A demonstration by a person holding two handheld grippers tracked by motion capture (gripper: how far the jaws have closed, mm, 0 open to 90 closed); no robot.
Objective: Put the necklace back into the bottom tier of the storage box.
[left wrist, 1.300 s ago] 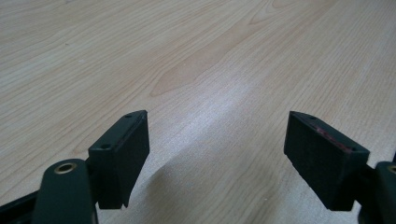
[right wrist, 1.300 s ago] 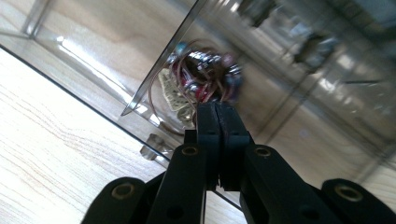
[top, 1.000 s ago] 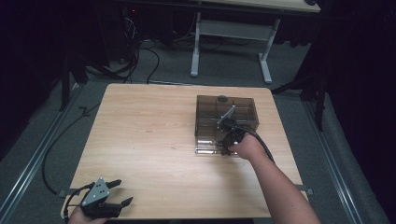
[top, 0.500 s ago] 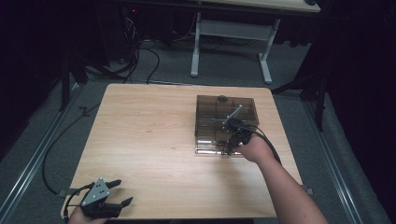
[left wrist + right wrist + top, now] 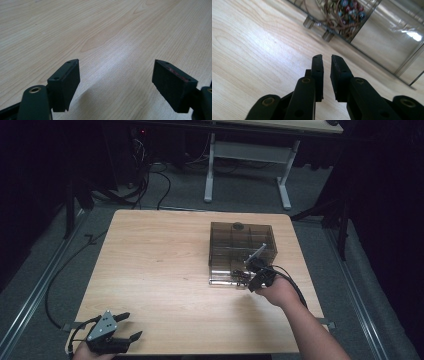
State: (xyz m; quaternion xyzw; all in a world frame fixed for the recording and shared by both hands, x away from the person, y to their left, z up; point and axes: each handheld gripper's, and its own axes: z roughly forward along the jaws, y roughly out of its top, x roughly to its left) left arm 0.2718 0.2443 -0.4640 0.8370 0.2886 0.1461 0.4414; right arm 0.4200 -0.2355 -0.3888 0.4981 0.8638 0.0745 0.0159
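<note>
Wood counter: we've pulled our right gripper back off the clear organizer box, fingers nearly pressed together, pinching nothing. Left gripper idles, fingers spread. Box looks released.

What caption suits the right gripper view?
Right gripper, jaws nearly closed on nothing, over the wooden table beside a clear drawer box of beads.

Pale wood grain, smoky clear plastic

Tabletop: light wood-look, smooth, faint sheen. Box ahead of the right gripper's jaws: tinted see-through glossy plastic, metal-looking studs. Jaws: matt black plastic.
</note>
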